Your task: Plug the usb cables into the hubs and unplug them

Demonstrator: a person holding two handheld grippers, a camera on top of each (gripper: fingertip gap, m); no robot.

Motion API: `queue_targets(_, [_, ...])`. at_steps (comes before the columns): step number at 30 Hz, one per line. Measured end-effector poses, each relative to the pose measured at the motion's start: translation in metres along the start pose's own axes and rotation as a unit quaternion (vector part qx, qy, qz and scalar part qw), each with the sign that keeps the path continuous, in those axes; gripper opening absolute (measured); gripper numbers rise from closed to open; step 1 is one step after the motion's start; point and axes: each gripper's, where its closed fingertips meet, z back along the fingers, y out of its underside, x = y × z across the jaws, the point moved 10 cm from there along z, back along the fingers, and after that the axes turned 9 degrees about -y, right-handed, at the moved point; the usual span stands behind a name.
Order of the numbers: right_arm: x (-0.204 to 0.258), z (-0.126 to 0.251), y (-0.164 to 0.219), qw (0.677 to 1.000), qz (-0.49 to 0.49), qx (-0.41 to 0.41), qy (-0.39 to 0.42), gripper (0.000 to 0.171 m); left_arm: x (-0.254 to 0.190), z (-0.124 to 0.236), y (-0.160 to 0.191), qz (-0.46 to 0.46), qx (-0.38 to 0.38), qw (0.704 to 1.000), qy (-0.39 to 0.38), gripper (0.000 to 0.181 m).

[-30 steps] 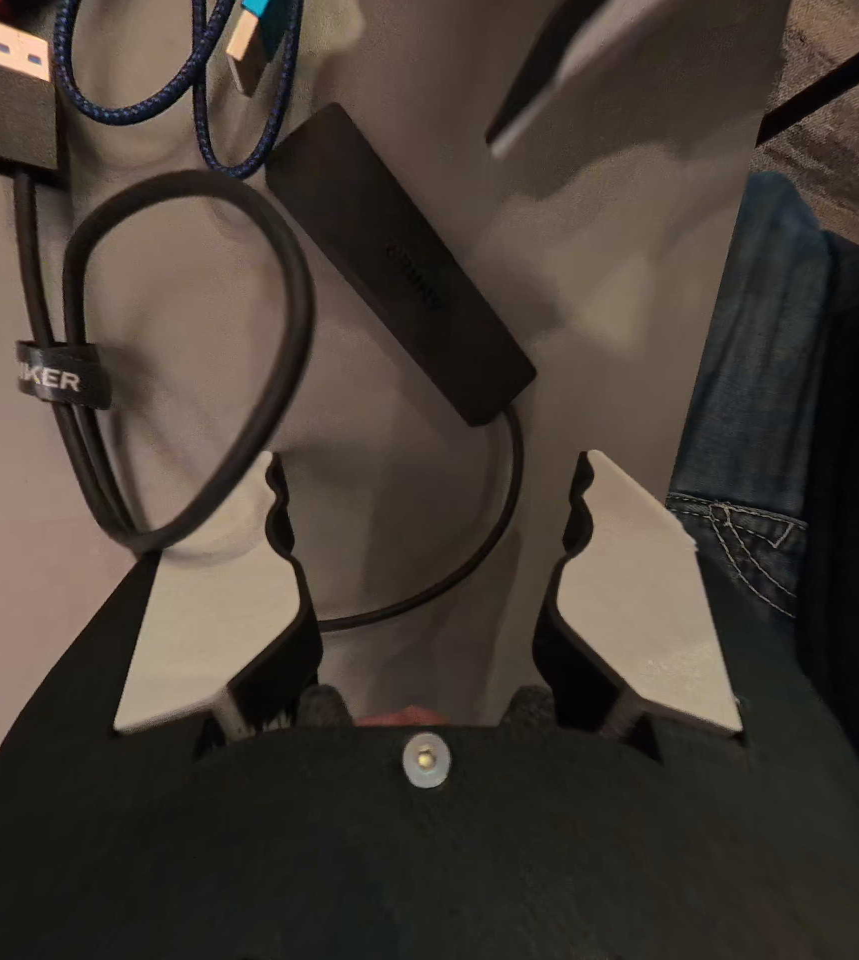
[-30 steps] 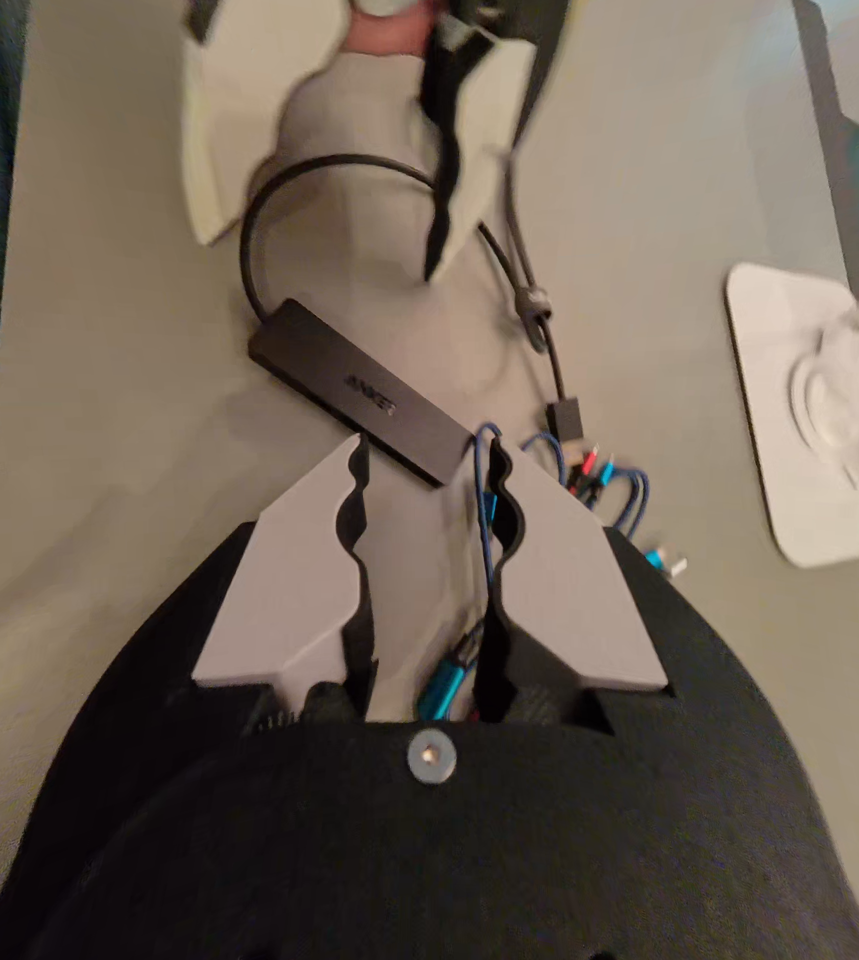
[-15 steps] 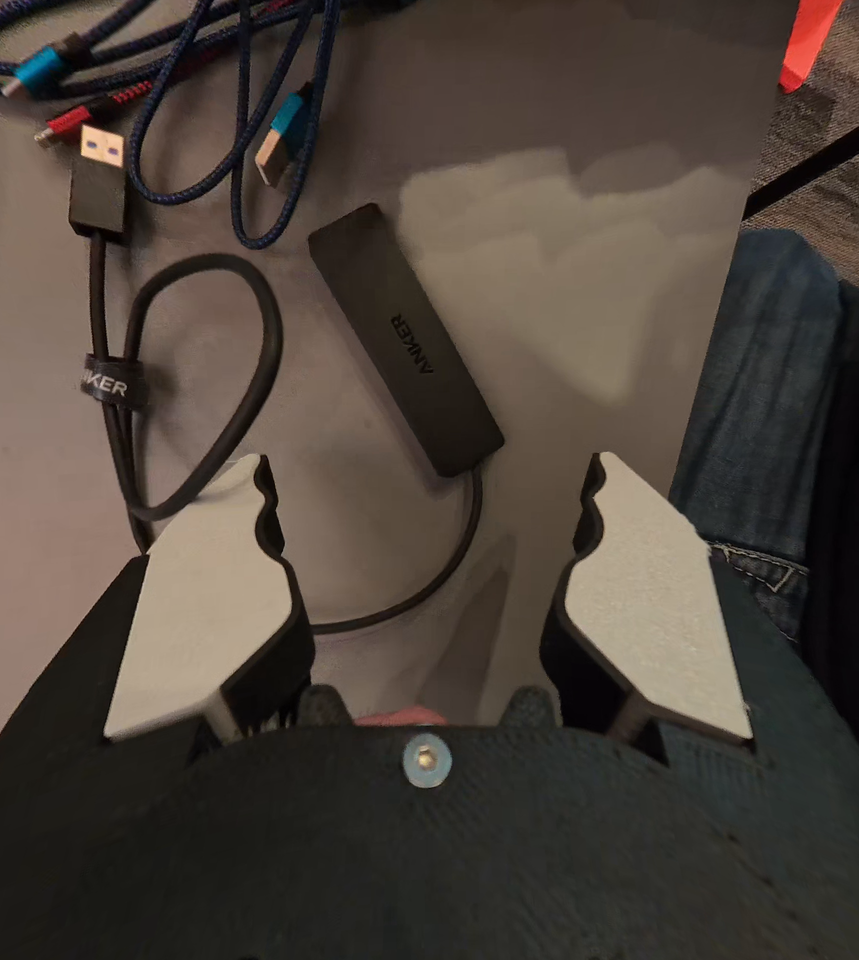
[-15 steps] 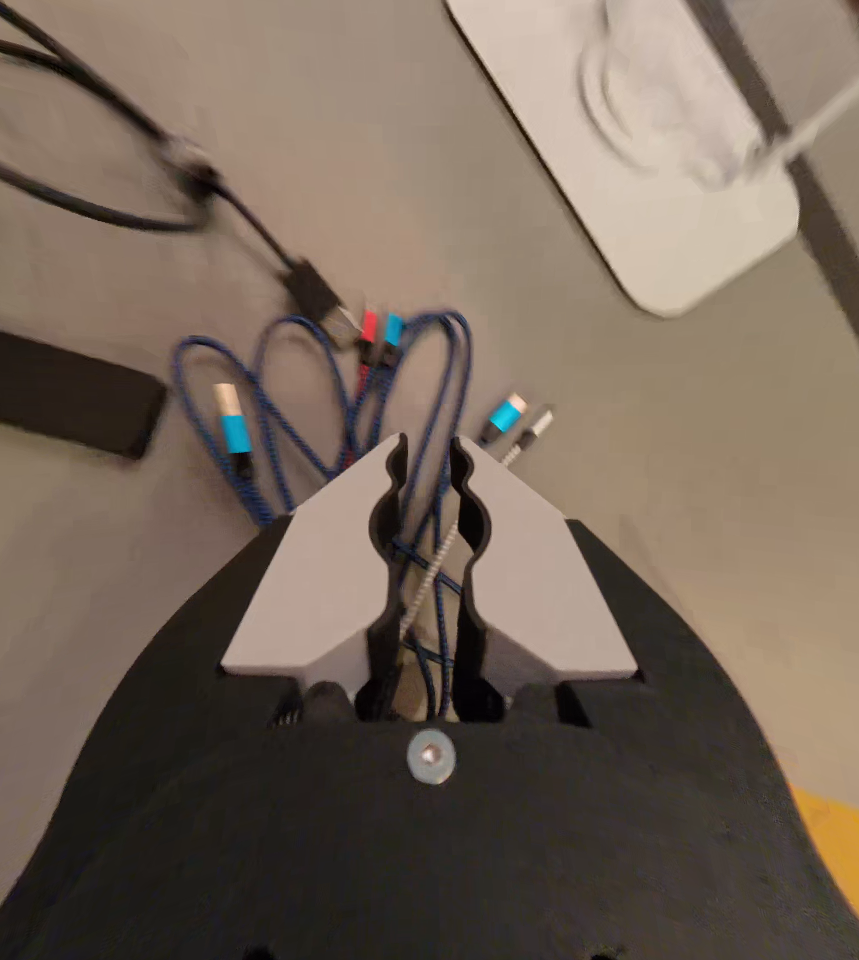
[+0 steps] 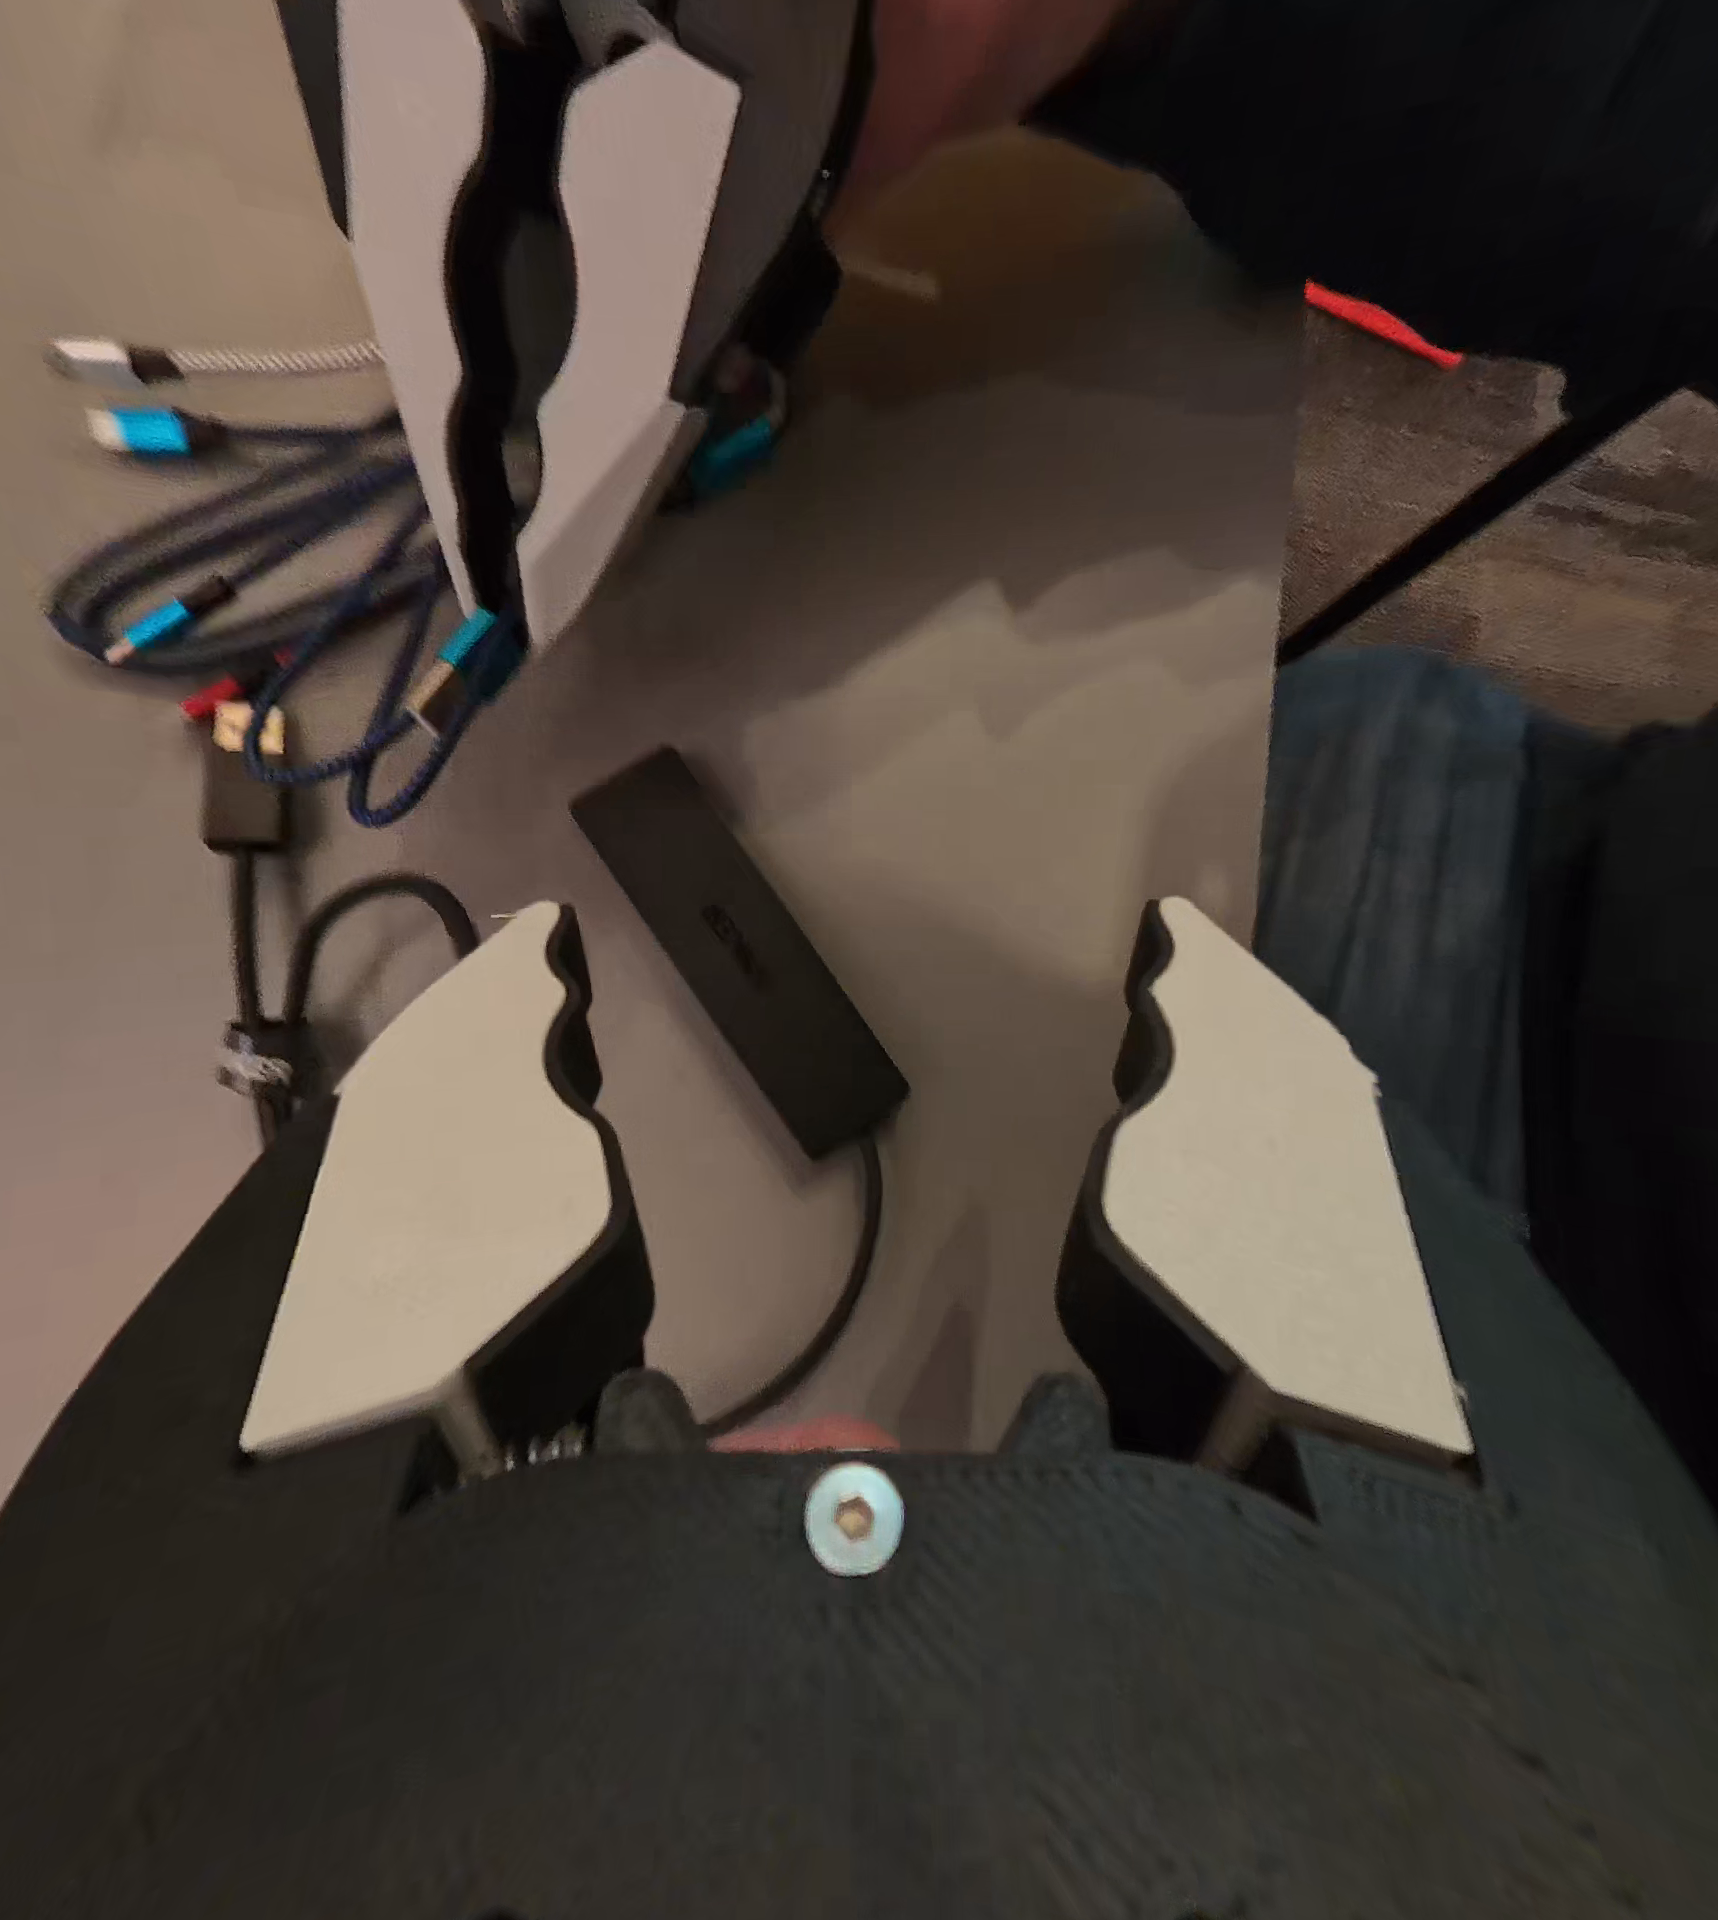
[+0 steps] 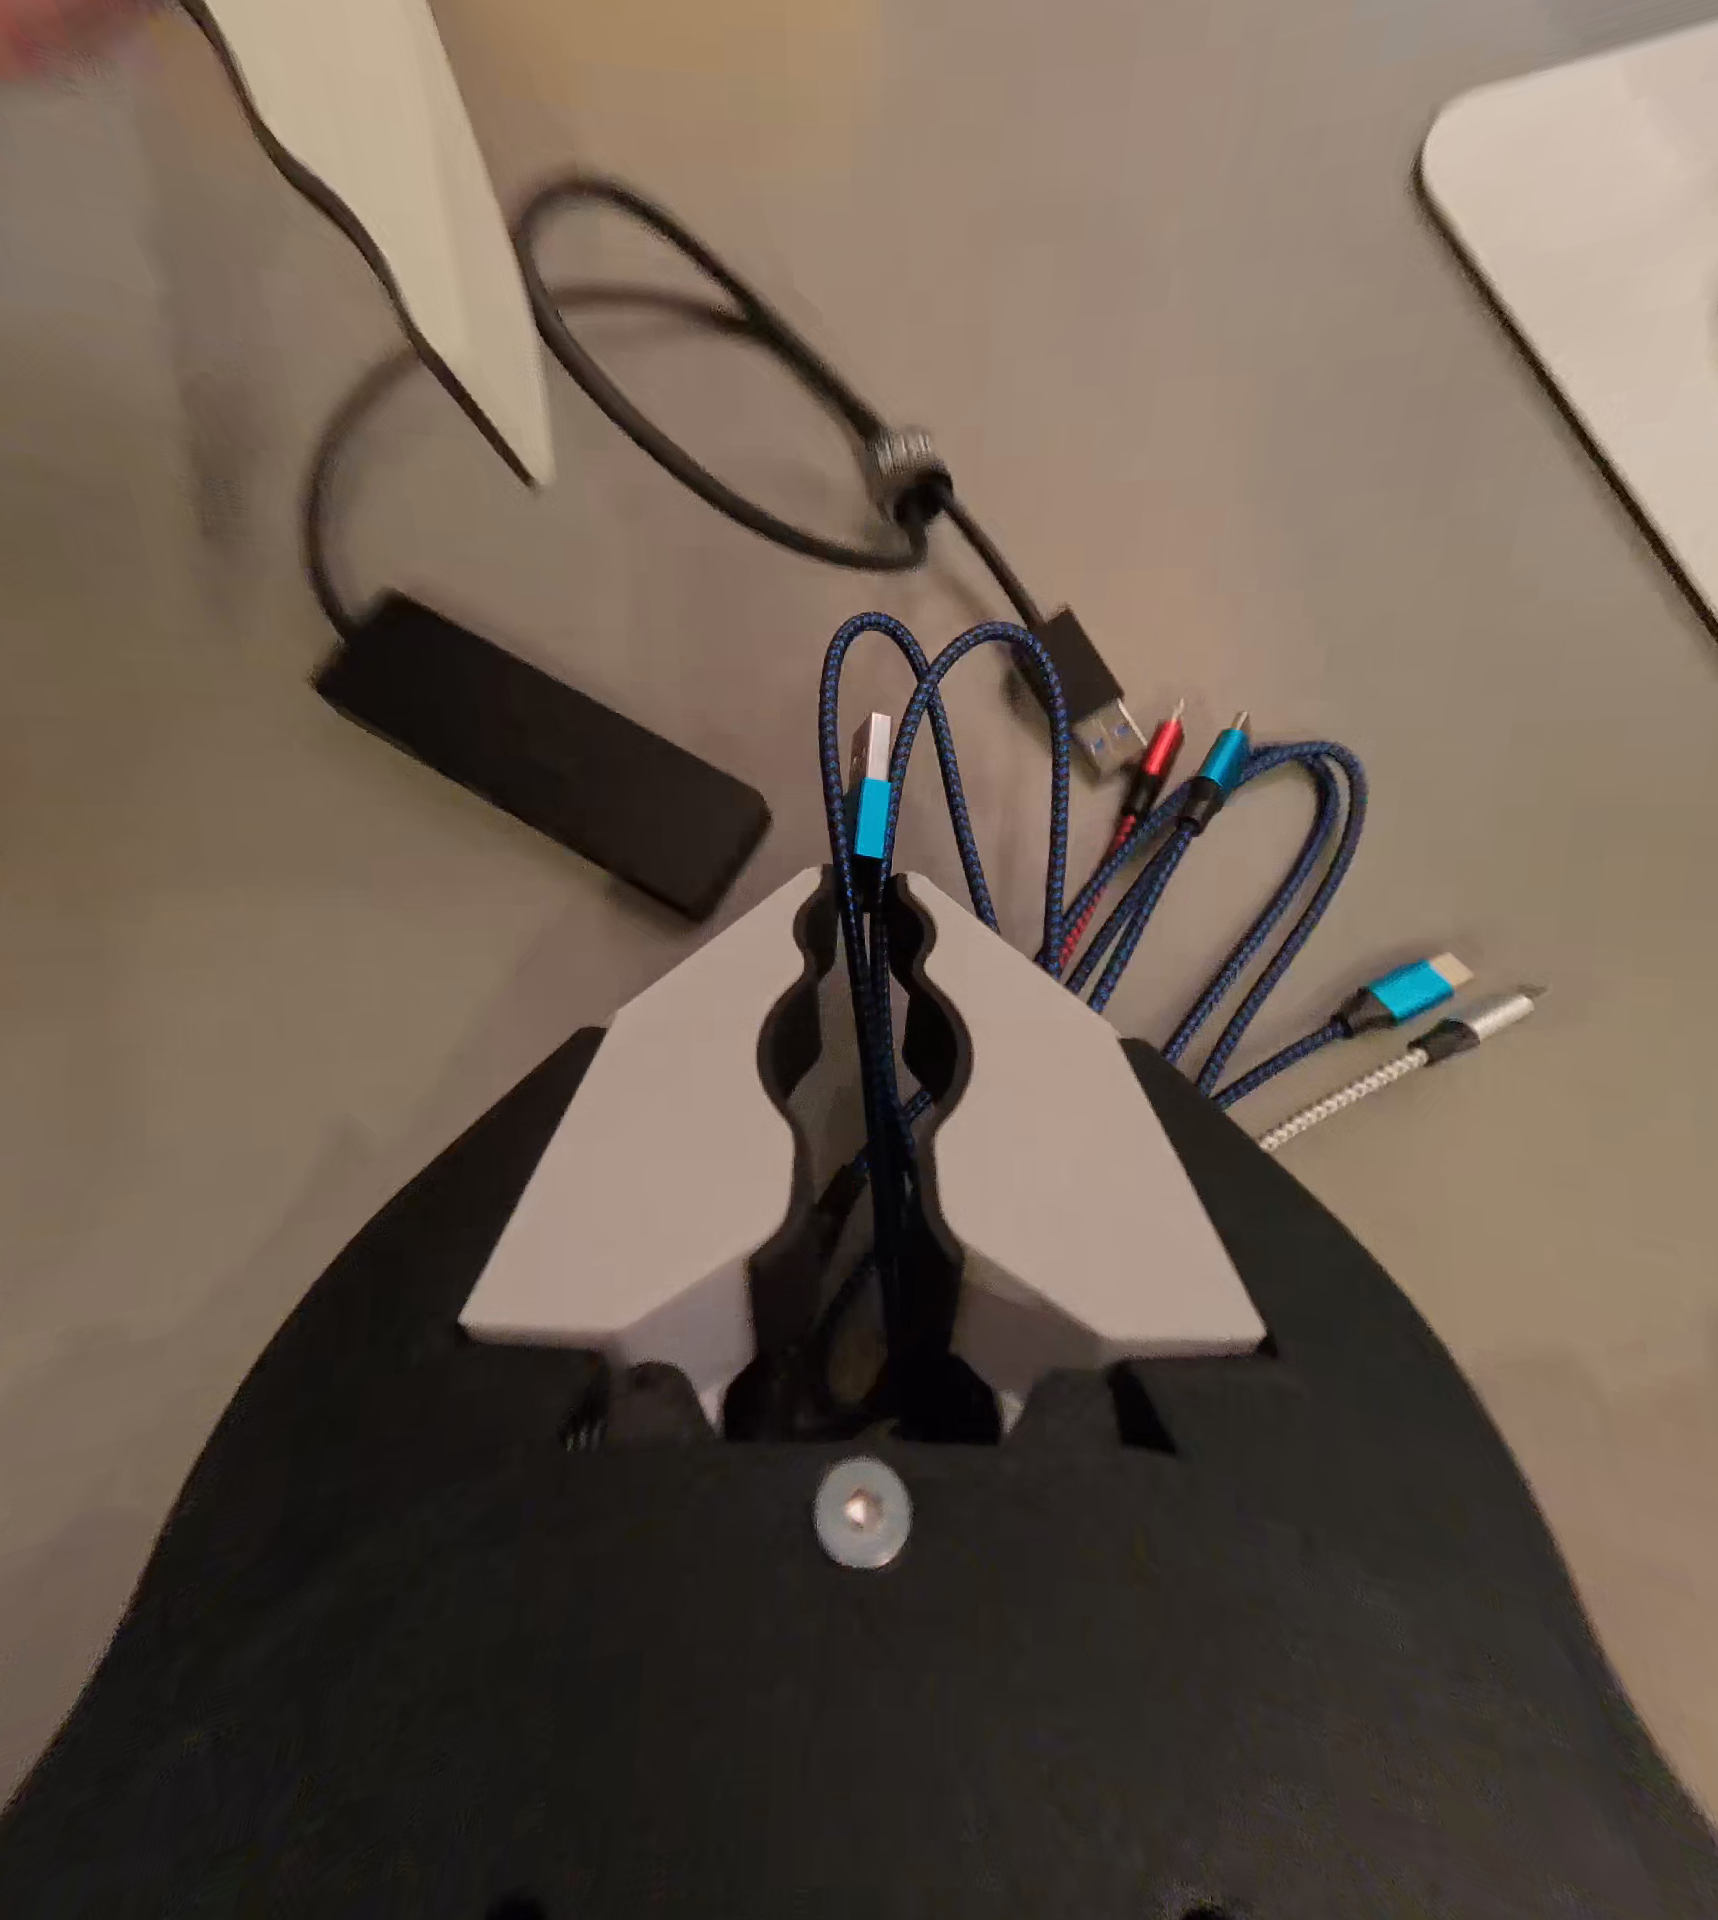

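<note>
A: Left tool [image 5: 855, 940] first. Jaws spread wide, nothing in them, hanging just above the black hub [image 5: 735, 951]. Hub lies flat on the grey bench [image 5: 990, 644], its own lead [image 6: 730, 343] coiled off to the side, plug end unconnected.

B: Change from half a second back?

A: The tool has drifted so the hub's near end now sits between its fingers. Looks like a brace is being set up, though no contact yet.

B: Right tool [image 6: 860, 883]?

A: Clenched on the blue braided cable [image 6: 860, 1039] just behind the teal USB plug [image 6: 870, 790]. Half a second ago that plug lay on the bench; now it is lifted, metal tip pointing forward, near the hub's far end but apart from it.

B: Meaning?

A: Pick-up appears done; insertion not started. Plug needs lining up with a port on the hub's side, which I cannot see from either view. Remaining cable ends [image 6: 1406, 987] lie loose to the right.
</note>
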Motion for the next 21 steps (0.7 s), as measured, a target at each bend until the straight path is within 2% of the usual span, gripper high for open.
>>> queue_targets(6, [0.002, 0.019, -0.011, 0.974, -0.093, -0.121, -0.167, 0.007, 0.005, -0.001, -0.029, -0.143, -0.042, 0.976, -0.156, 0.082])
queue_targets(8, [0.002, 0.022, -0.014, 0.961, -0.113, -0.147, -0.206, 0.007, 0.002, 0.001, -0.032, -0.206, -0.055, 0.958, -0.191, 0.065])
queue_targets(11, [0.002, 0.023, -0.018, 0.944, -0.127, -0.177, -0.248, 0.008, -0.012, 0.006, -0.030, -0.281, -0.075, 0.937, -0.193, 0.041])
queue_targets(16, [0.008, 0.023, -0.024, 0.932, -0.121, -0.189, -0.285, 0.007, -0.016, 0.002, -0.021, -0.328, -0.051, 0.919, -0.213, 0.031])
queue_targets(21, [0.009, 0.025, -0.026, 0.928, -0.128, -0.186, -0.298, 0.007, -0.013, 0.010, -0.021, -0.334, -0.075, 0.909, -0.237, 0.040])
